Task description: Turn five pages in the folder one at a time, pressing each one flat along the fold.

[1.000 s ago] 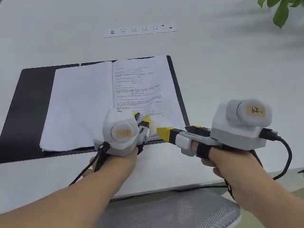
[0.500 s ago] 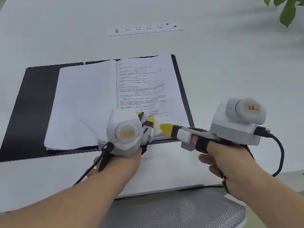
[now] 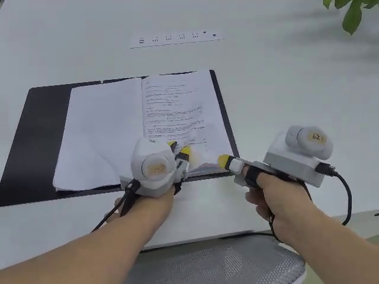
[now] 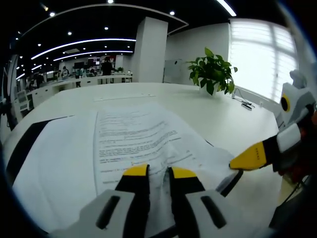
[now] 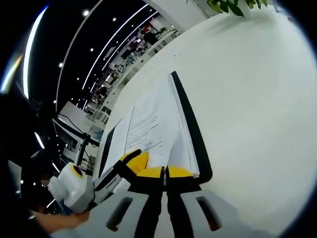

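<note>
On a broad white desk [image 3: 284, 77] a thin black folder [image 3: 41, 118] lies open, close to the near edge. Its left side carries a blank white page [image 3: 100, 130]. Its right side carries a white printed page [image 3: 174, 112] covered in black text. Both lie nearly flat, but the printed page bulges up at its lower right corner.

The left tool [image 3: 180, 155], white with yellow jaw tips and held in the person's left hand [image 3: 139, 204], sits at the bottom edge of the printed page, near that raised corner. In the left gripper view its jaws stand close together with a narrow slit between them, and white paper shows through the slit. Whether they pinch the sheet cannot be told.

The right tool [image 3: 224, 161], held in the right hand [image 3: 278, 198], points leftward at the folder's lower right corner. It is just beside the left tool without touching it. In the right gripper view its jaws are pressed together with nothing between them, and the tips are at the folder's near edge.

Farther back on the desk lies a long white power strip [image 3: 176, 38], well apart from the folder. A green leafy plant [image 3: 350, 15] hangs into the far right corner of the head view.
</note>
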A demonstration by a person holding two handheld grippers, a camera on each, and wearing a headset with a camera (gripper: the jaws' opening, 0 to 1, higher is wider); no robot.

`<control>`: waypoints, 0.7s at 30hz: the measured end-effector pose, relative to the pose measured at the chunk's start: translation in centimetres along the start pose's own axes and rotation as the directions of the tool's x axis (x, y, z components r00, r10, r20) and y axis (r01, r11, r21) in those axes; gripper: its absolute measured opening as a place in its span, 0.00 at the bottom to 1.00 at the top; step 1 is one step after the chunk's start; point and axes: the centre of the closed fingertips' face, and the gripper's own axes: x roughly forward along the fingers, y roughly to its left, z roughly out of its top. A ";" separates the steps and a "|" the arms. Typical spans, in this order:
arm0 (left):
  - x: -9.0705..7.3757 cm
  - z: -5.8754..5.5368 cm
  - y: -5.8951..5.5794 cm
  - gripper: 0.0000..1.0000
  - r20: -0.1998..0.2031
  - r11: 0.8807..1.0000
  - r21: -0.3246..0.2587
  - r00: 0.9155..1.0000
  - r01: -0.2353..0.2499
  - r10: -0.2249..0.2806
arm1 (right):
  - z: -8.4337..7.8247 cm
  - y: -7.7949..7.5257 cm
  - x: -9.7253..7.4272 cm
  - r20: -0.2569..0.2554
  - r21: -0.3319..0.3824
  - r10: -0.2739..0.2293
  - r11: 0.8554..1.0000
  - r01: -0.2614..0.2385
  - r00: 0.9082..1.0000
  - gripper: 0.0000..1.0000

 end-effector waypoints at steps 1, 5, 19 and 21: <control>0.0 0.0 0.0 0.14 -0.002 1.000 0.003 1.000 0.003 -0.003 | 0.1 0.2 -0.1 0.011 0.003 0.004 1.000 -0.004 1.000 0.00; 0.0 0.1 0.1 0.14 -0.015 1.000 -0.005 1.000 0.019 -0.019 | 0.3 1.5 -0.3 0.026 -0.006 0.025 1.000 -0.025 0.999 0.00; -5.2 1.5 2.2 0.31 -0.096 0.994 -0.065 0.991 0.088 -0.094 | 0.8 6.0 -1.2 0.112 0.017 0.065 0.998 -0.068 0.992 0.00; -6.1 1.8 3.0 0.31 -0.083 0.995 -0.051 0.993 0.084 -0.088 | 0.7 7.1 -1.1 0.121 0.014 0.075 0.997 -0.078 0.990 0.00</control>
